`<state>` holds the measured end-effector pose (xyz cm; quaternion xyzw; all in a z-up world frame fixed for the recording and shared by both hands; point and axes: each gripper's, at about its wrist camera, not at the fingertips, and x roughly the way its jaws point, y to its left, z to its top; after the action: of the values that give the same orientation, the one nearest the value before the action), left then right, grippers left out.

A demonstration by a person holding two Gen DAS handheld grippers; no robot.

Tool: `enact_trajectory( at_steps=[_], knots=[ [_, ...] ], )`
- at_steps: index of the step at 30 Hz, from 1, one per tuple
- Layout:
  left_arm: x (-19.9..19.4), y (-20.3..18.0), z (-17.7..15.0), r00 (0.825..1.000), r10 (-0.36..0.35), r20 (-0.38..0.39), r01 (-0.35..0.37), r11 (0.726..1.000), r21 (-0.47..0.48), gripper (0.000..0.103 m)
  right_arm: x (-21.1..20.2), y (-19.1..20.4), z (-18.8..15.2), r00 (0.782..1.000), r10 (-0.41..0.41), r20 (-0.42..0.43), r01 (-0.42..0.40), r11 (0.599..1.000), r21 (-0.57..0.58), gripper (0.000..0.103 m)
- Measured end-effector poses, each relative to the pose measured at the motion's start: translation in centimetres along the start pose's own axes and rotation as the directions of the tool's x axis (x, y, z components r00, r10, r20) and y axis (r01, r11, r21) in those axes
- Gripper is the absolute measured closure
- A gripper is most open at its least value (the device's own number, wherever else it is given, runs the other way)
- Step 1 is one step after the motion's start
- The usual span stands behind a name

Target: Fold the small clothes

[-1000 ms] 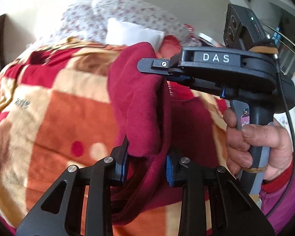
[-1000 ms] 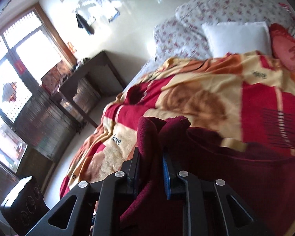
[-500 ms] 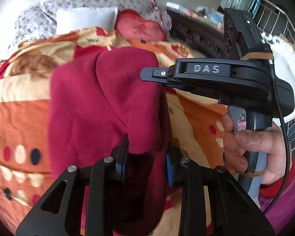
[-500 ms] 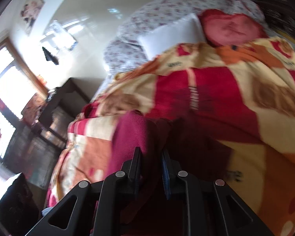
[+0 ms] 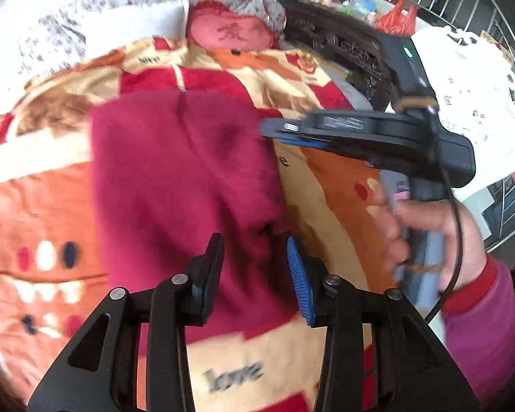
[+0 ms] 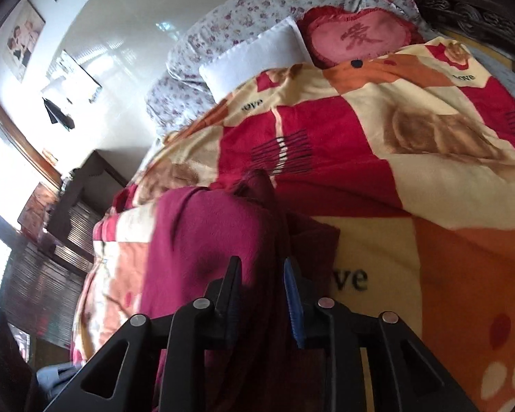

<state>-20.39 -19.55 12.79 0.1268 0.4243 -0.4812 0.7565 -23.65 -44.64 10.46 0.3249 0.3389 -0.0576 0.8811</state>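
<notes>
A dark red fleece garment [image 5: 175, 171] lies spread on the patterned blanket [image 5: 37, 206]. The jaws of my left gripper [image 5: 255, 261] are opening at the garment's near edge; the cloth lies between the pads, which stand clear of it. In the left wrist view my right gripper [image 5: 278, 130] reaches in from the right, held by a hand [image 5: 425, 226], over the garment's right edge. In the right wrist view the right gripper [image 6: 262, 283] also has opening jaws. A fold of the garment [image 6: 206, 240] runs between them, loose, with its far corner bunched up.
The blanket [image 6: 446, 206] covers a bed, with a white pillow [image 6: 257, 58], a red heart cushion [image 6: 357, 37] and a floral quilt [image 6: 243, 10] at its head. A dark carved headboard [image 5: 340, 44] and a metal railing [image 5: 498, 34] stand on the right. Dark furniture [image 6: 61, 213] stands under a window on the left.
Both grippers swung sideways with the garment and lowered it onto the blanket. Their jaws, shut on the cloth before, have now widened, and the garment lies flatter.
</notes>
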Motion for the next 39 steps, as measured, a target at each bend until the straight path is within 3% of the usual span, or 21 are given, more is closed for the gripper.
enact_trajectory(
  at_steps=[3,6,9,11,12,13,15,17,20,25,32,39],
  knots=[
    [-2.1,2.1,-1.3,0.992,0.112,0.062,-0.113,0.994,0.009,0.054,-2.1,0.6,-1.8,0.998,0.06,0.001,-0.06,0.998,0.017,0.048],
    [-1.5,4.4,-2.3,0.984,0.174,0.035,-0.173,0.985,-0.027,0.054,-2.6,1.9,-3.5,0.995,0.091,-0.029,-0.091,0.996,0.001,0.046],
    [0.1,5.9,-3.2,0.984,0.179,-0.007,-0.179,0.98,-0.09,0.054,-0.8,3.1,-4.8,0.99,0.103,-0.098,-0.104,0.995,-0.011,0.046],
    [0.9,6.1,-3.8,0.982,0.188,-0.024,-0.189,0.977,-0.098,0.054,0.4,3.6,-5.3,0.988,0.097,-0.119,-0.101,0.995,-0.025,0.049],
    [1.2,6.1,-3.9,0.981,0.193,-0.029,-0.194,0.976,-0.097,0.054,0.8,3.8,-5.5,0.989,0.079,-0.124,-0.085,0.995,-0.046,0.069],
    [1.6,6.0,-4.2,0.98,0.193,-0.038,-0.196,0.976,-0.096,0.054,0.7,4.2,-5.6,0.993,0.023,-0.112,-0.034,0.995,-0.09,0.078],
    [2.1,5.9,-4.5,0.982,0.182,-0.052,-0.187,0.977,-0.099,0.054,-0.3,4.6,-5.6,0.996,-0.075,-0.055,0.063,0.98,-0.191,0.082],
    [3.0,5.8,-5.1,0.982,0.173,-0.069,-0.18,0.978,-0.105,0.054,-0.3,4.6,-5.7,0.979,-0.203,-0.026,0.189,0.946,-0.265,0.085],
    [3.6,5.6,-5.6,0.98,0.184,-0.073,-0.191,0.976,-0.105,0.054,1.1,3.0,-5.9,0.979,-0.187,-0.084,0.164,0.961,-0.224,0.085],
    [3.2,5.9,-5.4,0.982,0.178,-0.069,-0.186,0.975,-0.126,0.054,-0.8,3.3,-5.8,0.988,-0.13,-0.079,0.116,0.98,-0.163,0.085],
    [3.2,5.9,-5.2,0.98,0.188,-0.062,-0.195,0.971,-0.135,0.054,-3.0,9.3,-7.5,0.996,-0.026,-0.082,0.0,0.953,-0.303,0.084],
    [3.3,5.7,-5.1,0.978,0.197,-0.064,-0.204,0.971,-0.127,0.054,0.4,7.8,-9.9,0.987,-0.096,-0.128,0.051,0.947,-0.318,0.084]
  ],
)
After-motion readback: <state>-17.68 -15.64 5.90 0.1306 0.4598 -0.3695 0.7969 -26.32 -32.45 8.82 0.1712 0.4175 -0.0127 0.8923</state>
